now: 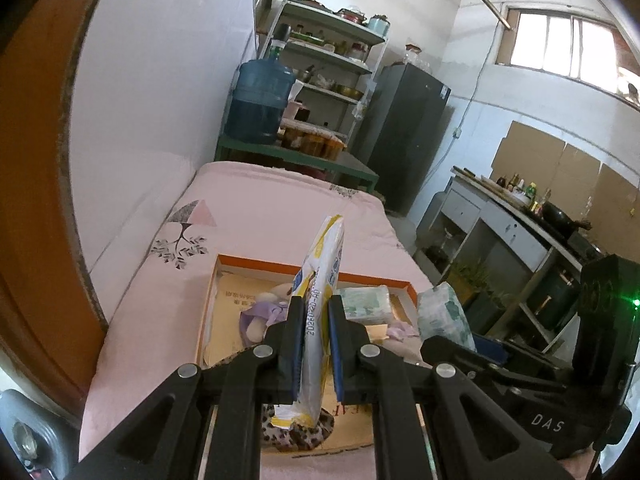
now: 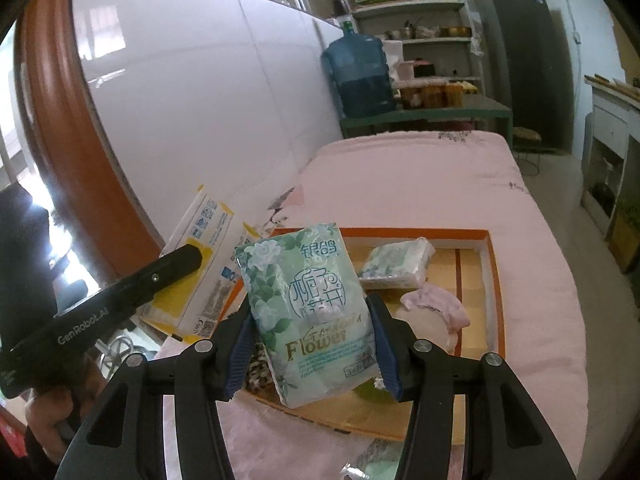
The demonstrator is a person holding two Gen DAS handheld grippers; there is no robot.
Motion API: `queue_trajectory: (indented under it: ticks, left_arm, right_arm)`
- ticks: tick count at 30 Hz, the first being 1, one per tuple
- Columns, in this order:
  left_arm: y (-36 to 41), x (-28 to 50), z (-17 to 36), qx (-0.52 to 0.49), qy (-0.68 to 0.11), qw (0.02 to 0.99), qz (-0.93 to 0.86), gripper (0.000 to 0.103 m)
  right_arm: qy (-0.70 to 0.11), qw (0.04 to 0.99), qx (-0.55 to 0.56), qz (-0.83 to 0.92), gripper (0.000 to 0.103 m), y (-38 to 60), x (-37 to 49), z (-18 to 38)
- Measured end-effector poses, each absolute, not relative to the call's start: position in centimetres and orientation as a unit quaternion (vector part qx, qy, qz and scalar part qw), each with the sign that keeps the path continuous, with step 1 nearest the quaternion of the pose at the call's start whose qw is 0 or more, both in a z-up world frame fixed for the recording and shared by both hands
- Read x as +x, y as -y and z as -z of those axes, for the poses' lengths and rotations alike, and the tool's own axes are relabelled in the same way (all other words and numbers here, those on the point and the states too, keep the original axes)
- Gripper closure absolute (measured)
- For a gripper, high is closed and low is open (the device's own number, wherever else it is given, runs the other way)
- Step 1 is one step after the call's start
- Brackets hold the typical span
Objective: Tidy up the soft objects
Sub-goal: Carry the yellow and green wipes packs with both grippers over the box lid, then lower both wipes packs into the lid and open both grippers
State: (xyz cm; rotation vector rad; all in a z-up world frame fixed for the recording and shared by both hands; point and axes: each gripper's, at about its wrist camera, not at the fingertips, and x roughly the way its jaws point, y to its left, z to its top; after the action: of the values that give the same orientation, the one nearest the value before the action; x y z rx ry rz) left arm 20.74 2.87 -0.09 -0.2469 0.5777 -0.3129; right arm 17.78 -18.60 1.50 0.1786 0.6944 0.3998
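My left gripper is shut on a thin yellow-and-white pack, held upright and edge-on above the near end of an orange-rimmed box. My right gripper is shut on a green floral tissue pack, which hangs over the box's near left part. That green pack also shows at the right of the left wrist view. In the box lie another green tissue pack, a plush toy with purple cloth and a leopard-print item. The yellow pack is to the left of the green one.
The box rests on a bed with a pink cover. A white wall and an orange-brown curved board run along the left. Beyond the bed stand a green table with a blue water jug, shelves and a dark fridge. A counter lines the right.
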Motion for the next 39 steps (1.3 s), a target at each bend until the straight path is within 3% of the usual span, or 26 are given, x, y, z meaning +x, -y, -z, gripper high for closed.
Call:
queue_trajectory:
  ticks: [25, 28, 33, 39]
  left_arm:
    - [0.9, 24.0, 5.6, -0.029, -0.337, 0.933, 0.122, 0.091]
    - [1.0, 24.0, 5.9, -0.032, -0.338, 0.932, 0.127, 0.09]
    - [0.6, 24.7, 7.1, -0.074, -0.36, 0.917, 0.154, 0.077]
    - [-0.9, 25.2, 7.7, -0.135, -0.363, 0.906, 0.172, 0.075]
  right_arm:
    - [-0.383, 0.905, 0.072, -0.17, 0.048, 18.3, 20.9, 3.3]
    - [-0.402, 0.898, 0.066, -0.167, 0.048, 18.0, 21.3, 4.4]
    - [-0.407, 0.897, 0.05, -0.165, 0.048, 17.5, 21.8, 5.3]
    - [-0.402, 0.898, 0.05, -0.169, 0.048, 17.6, 21.9, 5.6]
